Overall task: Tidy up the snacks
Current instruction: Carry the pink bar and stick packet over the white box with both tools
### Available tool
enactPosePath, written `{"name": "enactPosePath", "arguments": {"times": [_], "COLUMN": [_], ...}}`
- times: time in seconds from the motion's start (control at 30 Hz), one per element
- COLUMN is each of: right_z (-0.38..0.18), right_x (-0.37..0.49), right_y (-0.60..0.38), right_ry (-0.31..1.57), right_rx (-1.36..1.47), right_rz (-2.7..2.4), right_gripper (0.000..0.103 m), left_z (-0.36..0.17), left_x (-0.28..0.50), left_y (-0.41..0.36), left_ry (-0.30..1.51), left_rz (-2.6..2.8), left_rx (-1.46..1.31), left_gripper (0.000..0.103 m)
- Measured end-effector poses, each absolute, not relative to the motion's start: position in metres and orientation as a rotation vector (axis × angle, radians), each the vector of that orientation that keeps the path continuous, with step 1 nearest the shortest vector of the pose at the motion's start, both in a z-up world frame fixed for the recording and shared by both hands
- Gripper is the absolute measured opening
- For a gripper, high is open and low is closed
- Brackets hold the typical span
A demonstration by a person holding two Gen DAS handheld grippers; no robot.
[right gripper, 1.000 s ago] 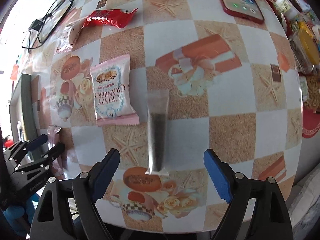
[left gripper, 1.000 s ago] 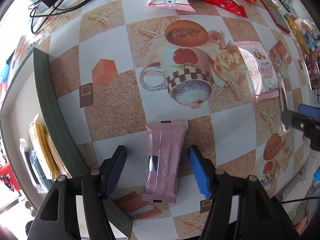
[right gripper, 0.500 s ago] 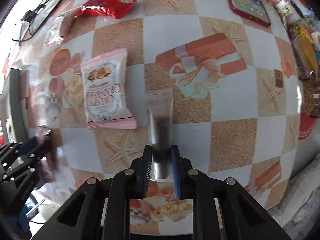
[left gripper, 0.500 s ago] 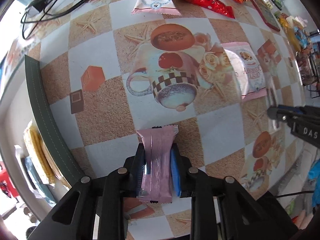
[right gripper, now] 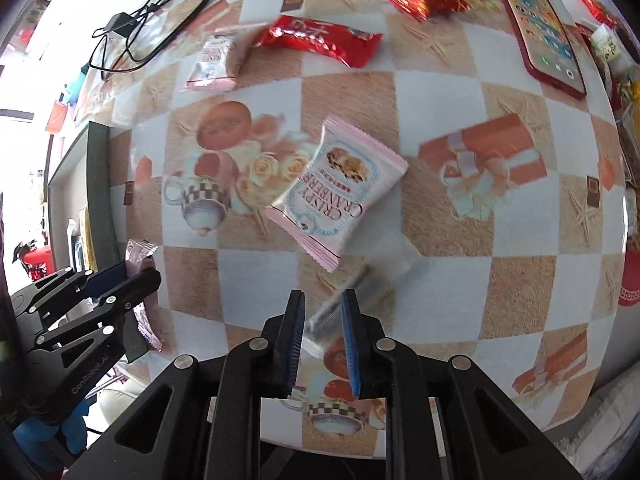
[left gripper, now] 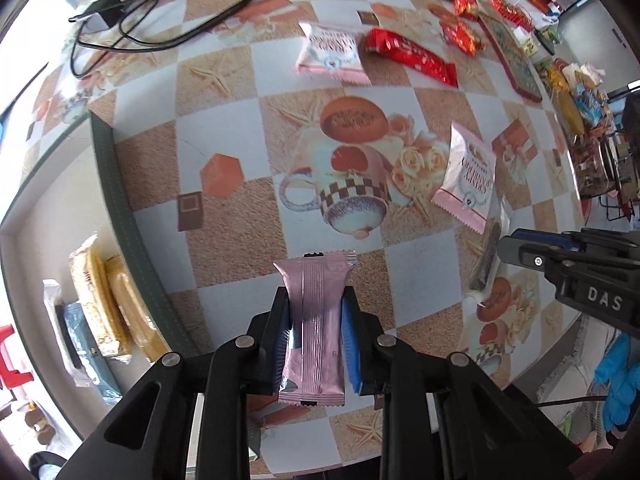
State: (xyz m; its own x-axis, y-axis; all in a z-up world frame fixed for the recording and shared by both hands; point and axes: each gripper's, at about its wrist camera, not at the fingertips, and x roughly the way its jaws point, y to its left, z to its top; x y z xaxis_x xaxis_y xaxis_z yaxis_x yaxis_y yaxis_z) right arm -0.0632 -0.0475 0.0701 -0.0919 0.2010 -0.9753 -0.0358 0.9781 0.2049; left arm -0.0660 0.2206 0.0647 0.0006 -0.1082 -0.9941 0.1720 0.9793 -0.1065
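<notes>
My left gripper (left gripper: 316, 334) clamps the pink bar (left gripper: 314, 328), my right gripper (right gripper: 322, 332) the clear sachet (right gripper: 360, 292); at twelve o'clock, several red packets (right gripper: 320, 38) wait unsorted on the surface (right gripper: 440, 292).

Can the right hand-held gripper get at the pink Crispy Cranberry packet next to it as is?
Probably not yet. The right hand-held gripper is shut on a clear sachet, so its jaws are taken. The Crispy Cranberry packet lies uncovered on the table just ahead, with nothing on top of it.
</notes>
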Motion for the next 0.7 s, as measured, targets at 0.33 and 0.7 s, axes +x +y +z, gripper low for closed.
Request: {"name": "enactPosePath", "arguments": {"times": [0.33, 0.7], "right_z": [0.053, 0.047], "right_x": [-0.069, -0.075], "right_y": [-0.094, -0.060], "right_ry": [1.720, 1.762], "right_rx": [0.223, 0.100], "right_rz": [0.037, 0.135], "right_gripper": [0.077, 0.017], "left_z": [0.092, 0.111], "left_x": [-0.084, -0.085], "left_y": [0.252, 0.292], "left_ry": [1.503, 1.439], "left_rz": [-0.190, -0.109], "left_rx": [0.022, -0.027], "left_gripper": [0.027, 0.027]}}
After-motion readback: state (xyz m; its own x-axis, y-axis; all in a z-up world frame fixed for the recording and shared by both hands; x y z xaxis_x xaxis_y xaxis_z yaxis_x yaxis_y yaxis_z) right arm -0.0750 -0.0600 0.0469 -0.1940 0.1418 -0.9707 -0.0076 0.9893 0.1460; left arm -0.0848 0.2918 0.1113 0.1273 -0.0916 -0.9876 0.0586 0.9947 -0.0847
